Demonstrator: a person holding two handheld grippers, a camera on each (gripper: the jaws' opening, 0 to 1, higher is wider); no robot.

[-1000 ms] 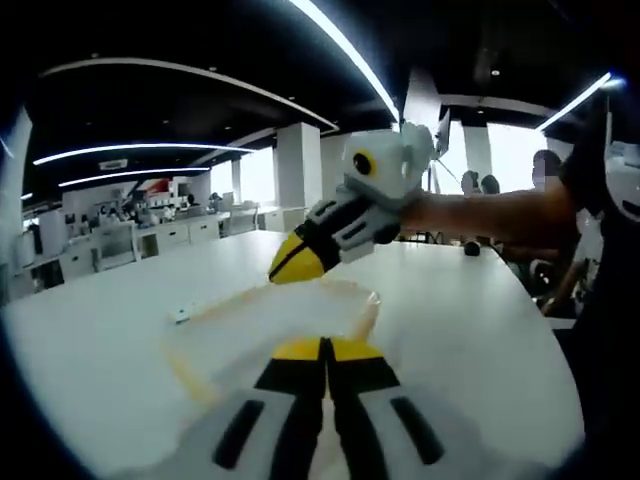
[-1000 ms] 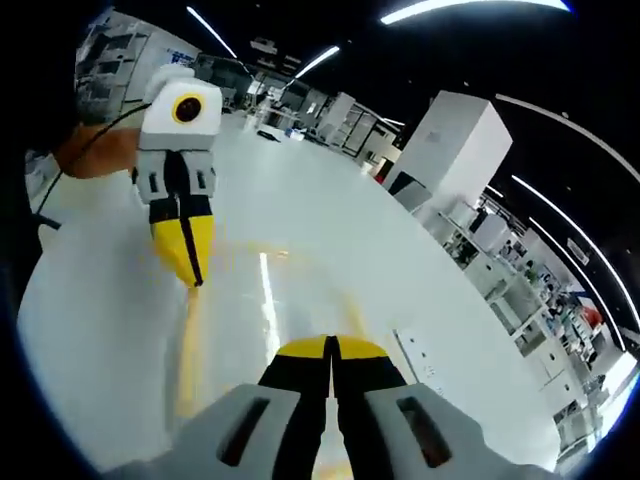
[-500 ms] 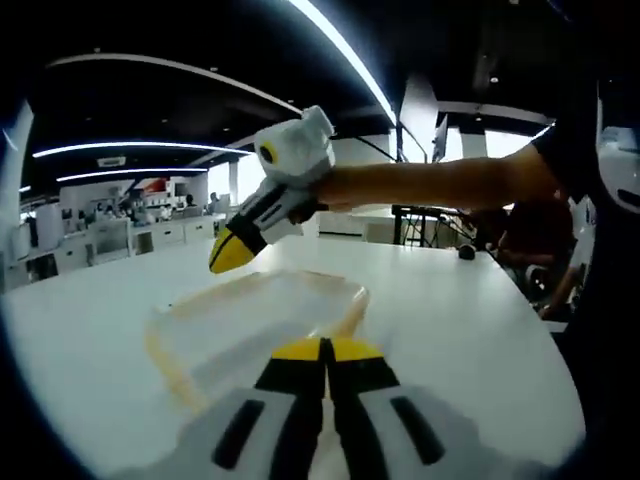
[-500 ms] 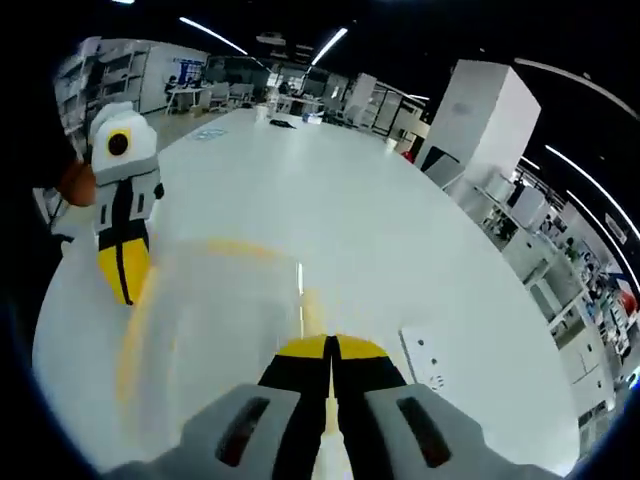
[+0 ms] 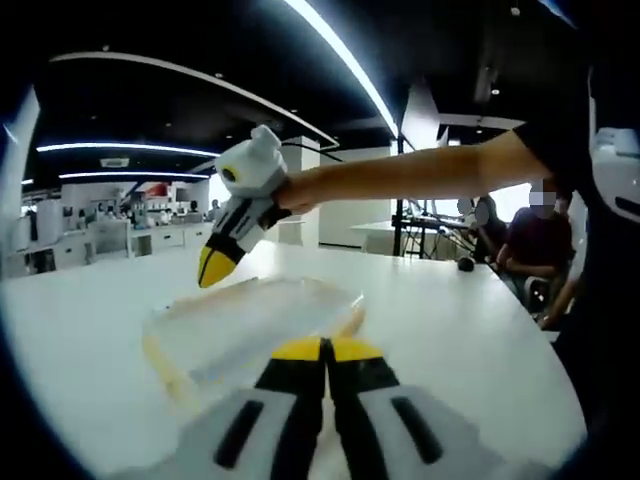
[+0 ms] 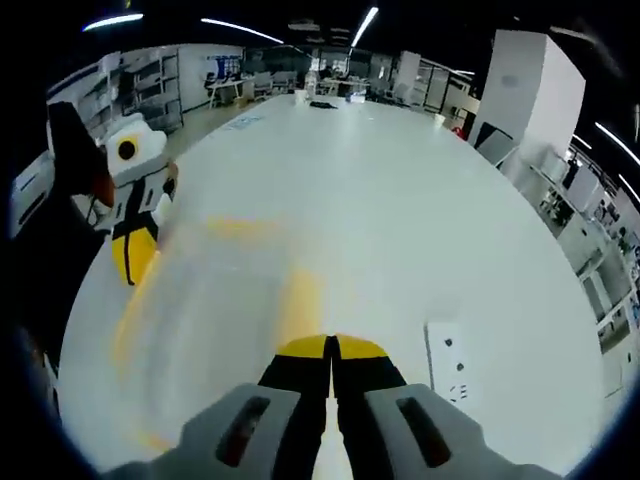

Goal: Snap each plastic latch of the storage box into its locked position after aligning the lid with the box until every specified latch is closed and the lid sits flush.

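In the left gripper view, the left gripper (image 5: 322,350) rises from six o'clock with its yellow-tipped jaws pressed together, nothing between them. Just beyond the tips lies the storage box (image 5: 250,325), a clear, shallow plastic container with yellow latches along its edges, resting on the white table (image 5: 450,320). One yellow latch (image 5: 350,320) shows at the box's near right corner, toward one o'clock of the jaw tips; whether it is snapped down cannot be told. The right gripper (image 5: 213,270) enters from the upper middle, held on an outstretched arm (image 5: 400,175) that reaches in from three o'clock. Its yellow tips point downward and hover above the far left part of the box, apart from the lid; its jaws look closed. Seated people (image 5: 535,235) show at three o'clock, behind the table.

The right gripper view gives the opposite side. Its own jaws come up from six o'clock, closed on nothing. Here the box (image 6: 210,300) is smeared by motion blur, so only faint yellow streaks mark its edges, and the lid's fit cannot be judged. The left gripper (image 6: 133,255) appears at nine o'clock, tips down, near the box's left edge. This view also shows a white power strip (image 6: 447,362) lying on the table (image 6: 400,200) at four o'clock, just beside the jaws, and the long tabletop running away toward twelve o'clock.
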